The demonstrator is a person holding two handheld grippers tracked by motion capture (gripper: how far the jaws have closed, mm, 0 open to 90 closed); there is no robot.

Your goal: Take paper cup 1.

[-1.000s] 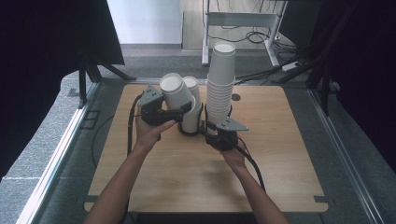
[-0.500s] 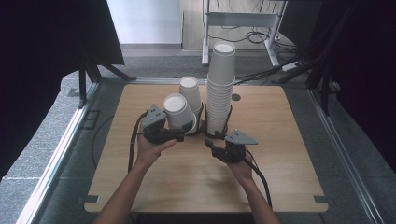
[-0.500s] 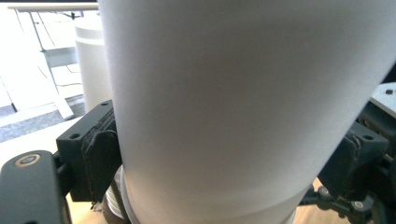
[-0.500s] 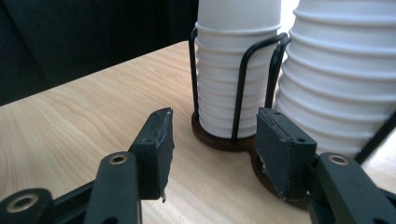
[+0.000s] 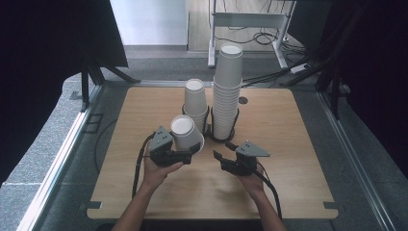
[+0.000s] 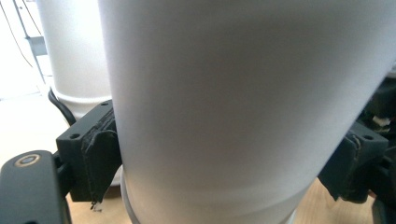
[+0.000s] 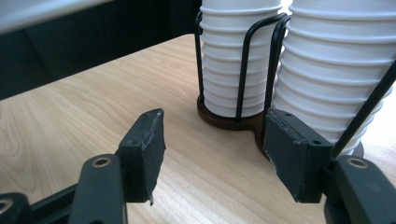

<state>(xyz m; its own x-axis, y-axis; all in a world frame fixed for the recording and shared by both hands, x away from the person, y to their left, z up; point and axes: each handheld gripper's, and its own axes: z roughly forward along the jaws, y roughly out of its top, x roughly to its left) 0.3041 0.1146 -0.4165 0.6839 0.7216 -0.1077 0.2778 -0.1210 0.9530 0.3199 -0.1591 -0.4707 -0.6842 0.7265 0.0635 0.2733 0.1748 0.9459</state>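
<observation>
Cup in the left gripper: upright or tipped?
Tipped. In the high view the paper cup leans with its open mouth toward the camera, clamped between the left gripper fingers, clear of the cup stacks.

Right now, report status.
Left gripper shut on paper cup, tilted, off the stacks. Right gripper open, empty, beside cup holder. Table ahead unobstructed.

Standing side by side in a wire holder (image 5: 210,129) at mid-worktop (image 5: 298,144): shorter cup stack (image 5: 196,102) left, taller stack (image 5: 227,91) right. Sitting just before the shorter stack, a tilted cup (image 5: 186,134); grippers flanking in front.
</observation>
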